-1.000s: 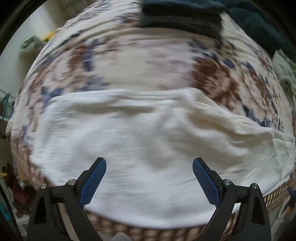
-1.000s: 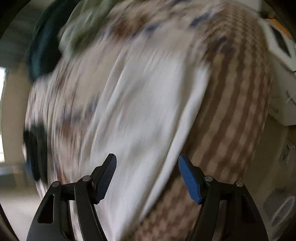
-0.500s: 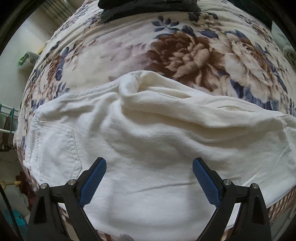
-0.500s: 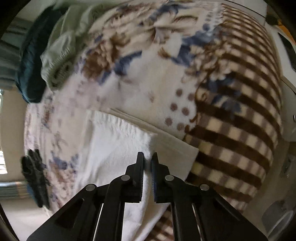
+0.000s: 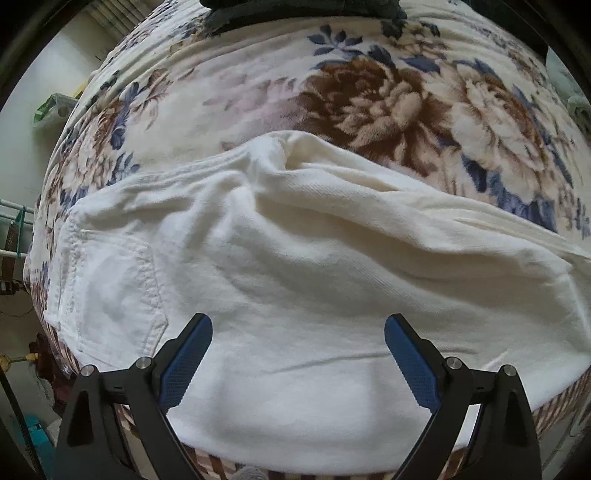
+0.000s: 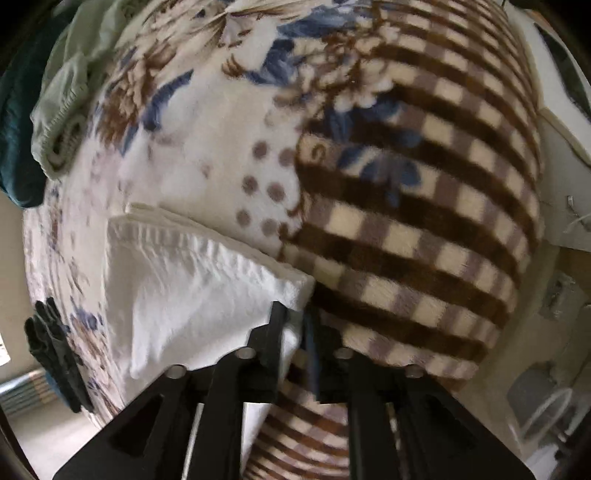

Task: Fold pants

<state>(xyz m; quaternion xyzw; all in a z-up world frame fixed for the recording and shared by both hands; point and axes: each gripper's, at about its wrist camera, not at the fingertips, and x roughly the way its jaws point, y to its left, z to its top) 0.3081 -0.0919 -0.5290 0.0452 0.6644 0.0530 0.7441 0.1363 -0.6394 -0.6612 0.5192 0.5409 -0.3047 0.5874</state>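
Note:
White pants lie spread on a floral blanket, back pocket at the left, a raised fold near the far edge. My left gripper is open and empty, hovering over the near part of the pants. In the right wrist view the hem end of the pants lies on the blanket, with layered edges showing. My right gripper is shut on the corner of that hem near the blanket's checked border.
A dark folded garment lies at the far edge of the bed; it also shows in the right wrist view. A pale green cloth and a dark teal one lie beyond. The bed edge drops off close by.
My right gripper went from open to shut on the pants hem corner. My left gripper moved closer over the pants and stayed open.

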